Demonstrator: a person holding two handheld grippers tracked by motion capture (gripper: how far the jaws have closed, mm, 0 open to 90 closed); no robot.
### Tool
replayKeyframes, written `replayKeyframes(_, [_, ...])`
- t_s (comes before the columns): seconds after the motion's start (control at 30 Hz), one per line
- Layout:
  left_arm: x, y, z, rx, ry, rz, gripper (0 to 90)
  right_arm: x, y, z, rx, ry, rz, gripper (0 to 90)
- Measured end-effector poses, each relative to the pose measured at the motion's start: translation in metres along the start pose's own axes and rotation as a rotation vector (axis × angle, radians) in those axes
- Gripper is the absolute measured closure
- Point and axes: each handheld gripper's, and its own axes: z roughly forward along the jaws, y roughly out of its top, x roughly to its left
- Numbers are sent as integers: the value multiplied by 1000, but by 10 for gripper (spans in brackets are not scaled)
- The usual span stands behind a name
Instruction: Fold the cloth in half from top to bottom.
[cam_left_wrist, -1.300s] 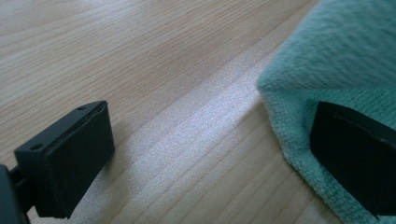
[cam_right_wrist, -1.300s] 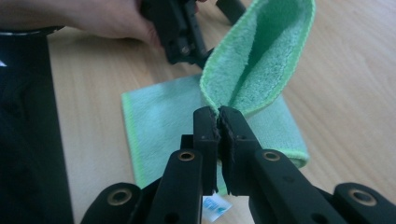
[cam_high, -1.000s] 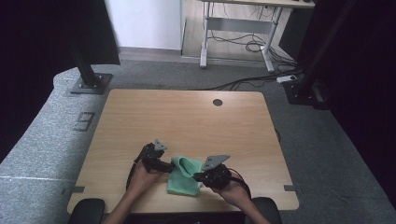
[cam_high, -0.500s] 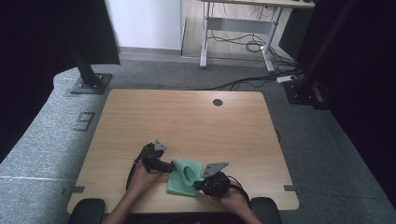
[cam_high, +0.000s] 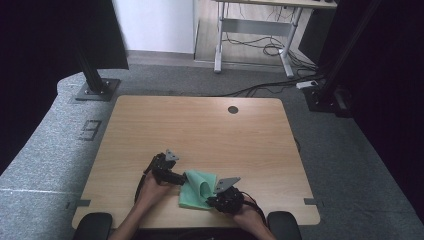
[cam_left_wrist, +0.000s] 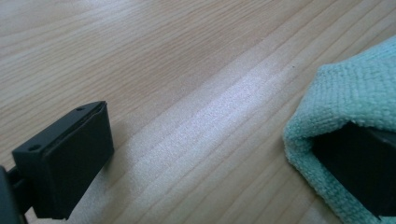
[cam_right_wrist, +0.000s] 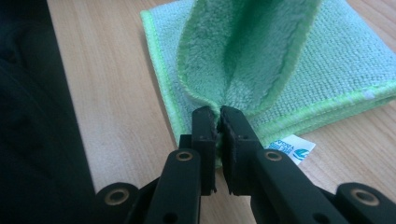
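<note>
The green cloth (cam_high: 197, 192) is lying folded near the front edge of the wooden surface (cam_high: 210, 130), between the two hands. The right gripper (cam_right_wrist: 218, 114) is pinching the top layer at its near edge, jaws pressed together on the fabric, so that layer is standing up in a loop, probably to peel it open or fold it over. The left gripper (cam_left_wrist: 210, 149) is spread wide, one jaw slipped inside the cloth's fold and the other bare over the wood, likely steadying that side. The jaw inside the fold is mostly covered, so whether it is pressing down is hard to tell. A small label (cam_right_wrist: 290, 147) is peeking out beneath the stack, its print too small to read.
</note>
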Motion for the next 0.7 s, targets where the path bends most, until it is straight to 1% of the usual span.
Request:
replayKeyframes(0.07, [2,2,1,2,-3,0,0,-1,1,1,2,-16,0,839])
replayKeyframes(0.13, [5,4,2,7,-17,16,0,-3,3,3,6,-28,-5,842])
replayKeyframes(0.17, [7,5,2,7,-26,31,0,-5,4,4,8,-30,-4,843])
replayKeyframes(0.23, [10,6,1,9,-34,30,6,-9,6,5,6,-34,2,844])
replayKeyframes(0.27, [11,7,0,9,-45,28,18,-11,7,6,3,-37,6,845])
replayKeyframes(0.33, [11,8,-5,11,-74,41,23,-16,9,8,-2,-45,16,845])
replayKeyframes(0.4, [11,10,-10,8,-81,57,24,-20,11,10,-7,-50,23,845])
replayKeyframes(0.5, [14,13,-18,-14,-91,55,28,-26,14,12,-10,-59,26,846])
replayKeyframes(0.57, [17,16,-23,-33,-92,44,32,-30,16,14,-10,-62,29,845])
replayKeyframes(0.7, [23,27,-29,-65,-81,23,33,-38,20,16,-11,-66,36,845])
